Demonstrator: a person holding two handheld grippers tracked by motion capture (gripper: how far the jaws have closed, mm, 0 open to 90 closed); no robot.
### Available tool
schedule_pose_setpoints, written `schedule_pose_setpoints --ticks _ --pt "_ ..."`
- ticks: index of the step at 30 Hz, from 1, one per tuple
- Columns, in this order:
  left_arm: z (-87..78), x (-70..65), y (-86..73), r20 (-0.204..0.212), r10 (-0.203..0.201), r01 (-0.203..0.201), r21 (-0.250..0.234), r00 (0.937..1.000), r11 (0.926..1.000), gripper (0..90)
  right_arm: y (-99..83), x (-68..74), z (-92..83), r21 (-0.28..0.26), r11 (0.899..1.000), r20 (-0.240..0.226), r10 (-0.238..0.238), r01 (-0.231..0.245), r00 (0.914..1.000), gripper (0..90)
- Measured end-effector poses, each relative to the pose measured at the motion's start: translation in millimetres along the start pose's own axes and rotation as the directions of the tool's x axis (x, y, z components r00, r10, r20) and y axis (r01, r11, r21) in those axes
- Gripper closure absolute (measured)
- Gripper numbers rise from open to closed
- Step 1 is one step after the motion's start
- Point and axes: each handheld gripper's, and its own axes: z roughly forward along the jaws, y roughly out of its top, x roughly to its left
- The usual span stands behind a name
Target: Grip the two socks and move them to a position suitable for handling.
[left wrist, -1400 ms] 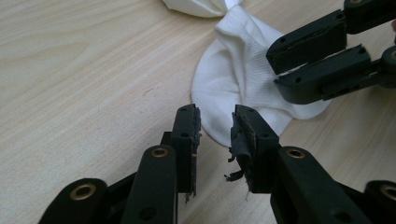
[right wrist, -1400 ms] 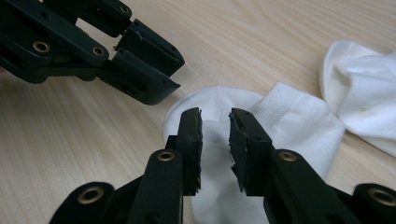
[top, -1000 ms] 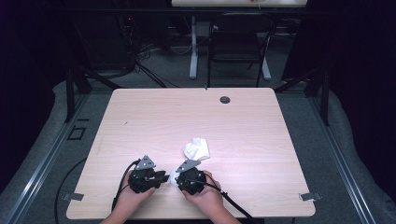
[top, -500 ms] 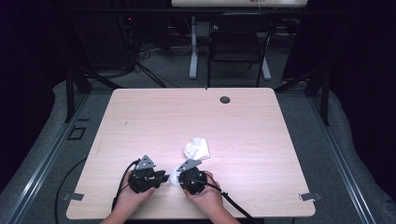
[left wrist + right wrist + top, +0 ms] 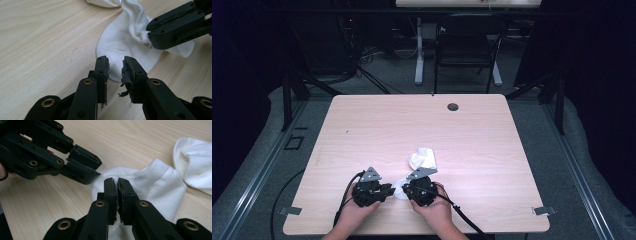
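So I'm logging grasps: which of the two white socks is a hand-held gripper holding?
The near sock, lying flat between both hand-held grippers; the right hand-held gripper looks clamped on it. The other sock sits crumpled farther up the table, untouched.

Table: light wood-grain rectangular table [image 5: 362,130] fills the middle of the high view.
Grommet: small round dark grommet [image 5: 453,106] sits in the tabletop near its far edge, right of centre.
Socks: crumpled white fabric socks [image 5: 422,159] lie on the table toward its near edge, near centre, one piece trailing nearer to a spot between the two grippers.
Left gripper: black two-jaw left gripper [image 5: 388,190] rests at the near edge, left of the near sock [image 5: 120,45], tips just beside it.
Right gripper: black two-jaw right gripper [image 5: 405,189] lies just right of the left one, over that sock [image 5: 160,187].
Chair: black metal-framed chair [image 5: 467,45] stands on the floor behind the table.
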Motion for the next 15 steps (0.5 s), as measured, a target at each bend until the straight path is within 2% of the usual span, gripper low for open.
schedule_pose_setpoints --ticks 1,2,7,11,15 --pt "1.4 -0.2 0.2 -0.002 0.006 -0.006 0.003 1.0000 1.0000 73.0 0.5 -0.6 -2.1 0.010 1.000 0.001 -0.007 0.007 1.0000 86.2" --pt "2.1 -0.5 0.6 0.001 0.015 -0.015 0.009 0.9999 0.9999 72.9 -0.1 -0.3 -2.0 -0.008 1.000 0.000 0.003 -0.003 1.0000 86.2" --pt "2.3 -1.9 1.7 0.023 -0.002 0.002 -0.011 0.9997 0.9999 74.1 -0.2 -1.5 -7.1 -0.021 1.000 -0.005 0.015 -0.016 0.9999 86.2" --pt "7.0 -1.8 2.3 0.019 -0.006 0.006 -0.008 0.9998 1.0000 74.7 -0.3 -2.1 -11.6 -0.024 1.000 -0.005 0.012 -0.012 0.9999 86.2" --pt "9.5 -2.4 1.9 0.014 0.009 -0.010 0.006 0.9999 0.9999 75.1 -0.6 -2.7 -15.8 -0.047 0.999 0.000 0.020 -0.020 0.9998 86.2"
